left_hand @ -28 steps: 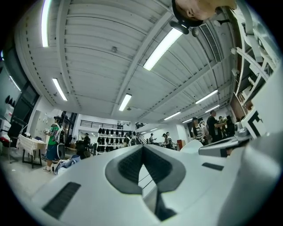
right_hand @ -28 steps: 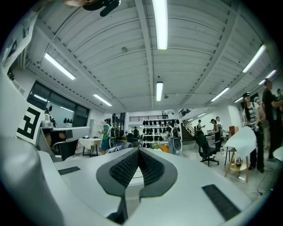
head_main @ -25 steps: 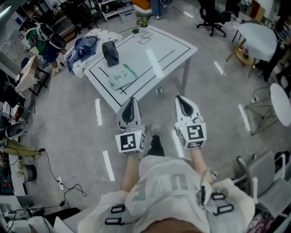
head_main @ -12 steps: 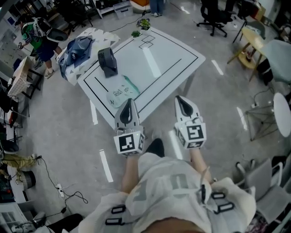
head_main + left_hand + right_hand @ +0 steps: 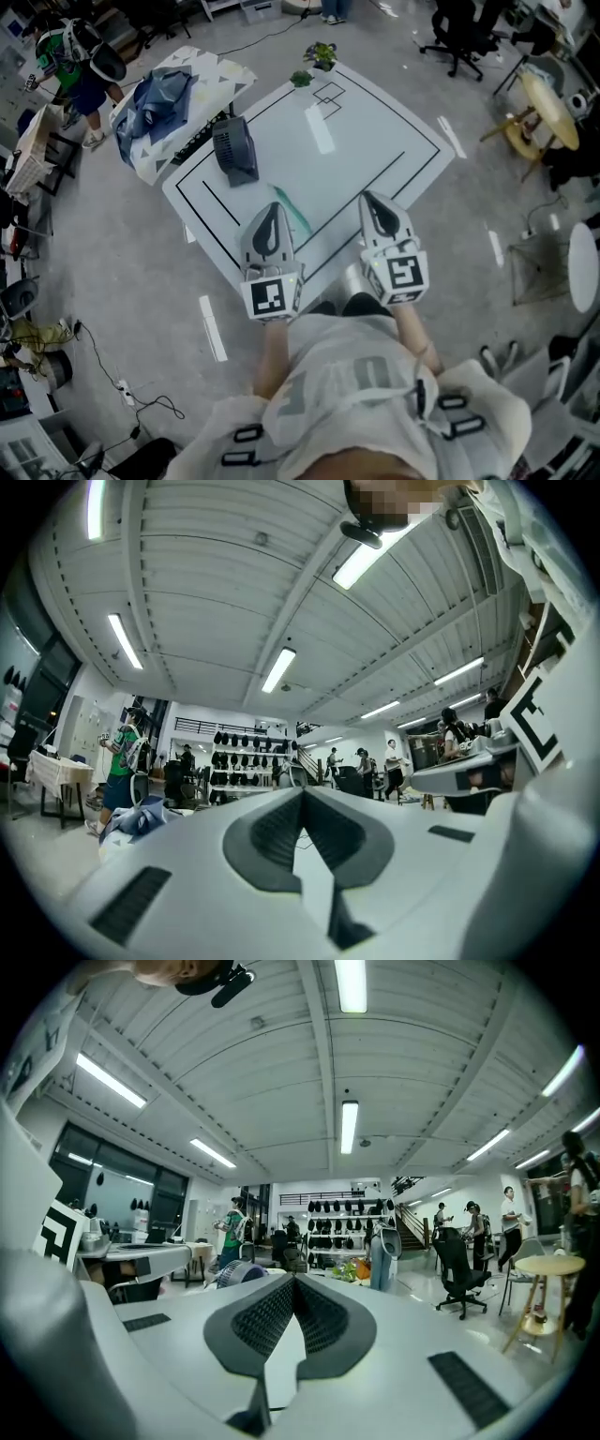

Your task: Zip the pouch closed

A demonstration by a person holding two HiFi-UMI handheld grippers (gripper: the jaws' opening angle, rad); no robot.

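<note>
The pouch (image 5: 298, 217) lies near the front edge of the white table (image 5: 375, 131). Only a green strip of it shows in the head view, beside my left gripper (image 5: 269, 208), which covers the rest. My right gripper (image 5: 373, 199) hangs over the table's front edge, a little to the right. Both grippers point level and forward, side by side, shut with nothing between the pads. The left gripper view shows its jaws (image 5: 302, 791) pressed together, and the right gripper view shows the same (image 5: 293, 1279). Neither gripper view shows the pouch.
A black fan-like device (image 5: 234, 150) stands on the table's left part. Small plants (image 5: 323, 53) sit at its far corner. A side table with blue and white cloth (image 5: 164, 94) adjoins on the left. A person (image 5: 80, 66) stands far left; chairs and a round table (image 5: 553, 103) are at right.
The view has closed in on the table. Both shut grippers went from above the floor to above the table's front edge. The pouch has slipped behind the left gripper.
</note>
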